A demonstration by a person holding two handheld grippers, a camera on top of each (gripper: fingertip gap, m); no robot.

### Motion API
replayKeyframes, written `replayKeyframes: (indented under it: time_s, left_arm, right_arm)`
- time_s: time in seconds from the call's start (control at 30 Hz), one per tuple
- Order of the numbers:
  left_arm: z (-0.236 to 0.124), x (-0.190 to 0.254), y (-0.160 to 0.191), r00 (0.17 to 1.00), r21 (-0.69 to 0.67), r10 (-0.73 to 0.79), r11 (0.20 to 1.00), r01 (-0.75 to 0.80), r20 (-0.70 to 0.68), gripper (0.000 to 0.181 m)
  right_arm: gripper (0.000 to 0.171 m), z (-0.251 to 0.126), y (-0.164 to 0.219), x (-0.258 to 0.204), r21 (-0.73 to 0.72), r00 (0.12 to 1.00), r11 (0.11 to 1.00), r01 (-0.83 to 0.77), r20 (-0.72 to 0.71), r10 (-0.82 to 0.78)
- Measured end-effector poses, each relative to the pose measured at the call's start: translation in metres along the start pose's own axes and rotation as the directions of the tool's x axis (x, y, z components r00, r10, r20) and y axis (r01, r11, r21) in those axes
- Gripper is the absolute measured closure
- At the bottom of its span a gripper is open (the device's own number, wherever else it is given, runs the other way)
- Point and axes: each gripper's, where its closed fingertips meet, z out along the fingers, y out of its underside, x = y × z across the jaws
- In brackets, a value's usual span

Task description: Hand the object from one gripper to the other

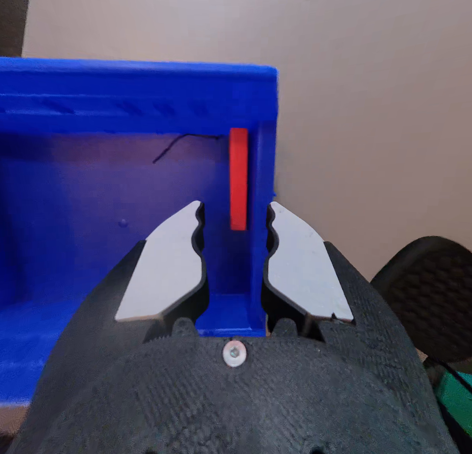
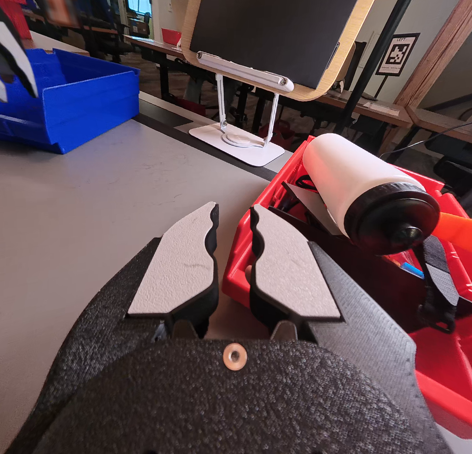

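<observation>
Your left gripper gapes over the red block in the blue bin, your right gripper parted and empty: nothing grasped, handover entirely ahead.

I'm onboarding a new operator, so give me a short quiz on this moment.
1. True or false: the left gripper holds the flat red piece.
2. Which bin holds the white bottle: A) the blue bin, B) the red bin?
3. Fill in: the right gripper hovers open over the grey ____.

Key: 1 false, it lies in the blue bin ahead of the open fingers; 2 B; 3 table.
</observation>
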Motion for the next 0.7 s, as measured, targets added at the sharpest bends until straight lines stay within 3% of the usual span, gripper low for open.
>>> replayKeyframes:
  time_s: [0.03, 0.13, 0.2, 0.27, 0.33, 0.43, 0.53, 0.7]
  left_arm:
    - [0.001, 0.007, 0.006, 0.999, -0.032, 0.022, 0.999, -0.021, 0.036, 0.132]
    - [0.012, 0.011, 0.048, 0.976, -0.245, 0.1, 0.968, -0.051, 0.195, 0.125]
    - [0.02, 0.011, 0.076, 0.957, -0.365, 0.142, 0.93, -0.041, 0.253, 0.135]
    - [0.026, 0.016, 0.087, 0.958, -0.375, 0.142, 0.926, -0.039, 0.251, 0.156]
    - [0.02, 0.018, 0.089, 0.953, -0.369, 0.153, 0.928, -0.048, 0.261, 0.156]
    - [-0.009, 0.036, 0.074, 0.977, -0.269, 0.114, 0.961, -0.063, 0.179, 0.155]
    - [-0.061, 0.051, 0.049, 0.986, -0.139, 0.12, 0.985, -0.103, 0.119, 0.15]
    - [-0.142, -0.003, 0.021, 0.947, 0.106, 0.004, 0.994, -0.04, 0.322, 0.148]
  right_arm:
    - [0.149, 0.0, 0.0, 0.0, 0.001, 1.0, 1.0, -0.001, -0.001, 0.001]
    - [0.149, 0.0, -0.001, 0.0, 0.0, 1.0, 1.0, 0.001, -0.003, -0.001]
    - [0.149, 0.0, -0.001, 0.0, -0.002, 1.0, 1.0, 0.007, -0.006, -0.007]
    - [0.15, 0.0, -0.002, -0.001, -0.005, 1.0, 1.0, 0.016, -0.007, -0.016]
    - [0.15, -0.001, -0.003, -0.002, -0.006, 1.0, 1.0, 0.028, -0.011, -0.028]
    - [0.151, -0.002, -0.005, -0.002, -0.002, 0.999, 0.999, 0.039, -0.015, -0.039]
    - [0.152, -0.004, -0.006, -0.002, 0.007, 0.999, 0.999, 0.036, -0.018, -0.036]
    - [0.153, -0.004, -0.008, -0.003, 0.012, 0.999, 1.0, 0.028, -0.015, -0.028]
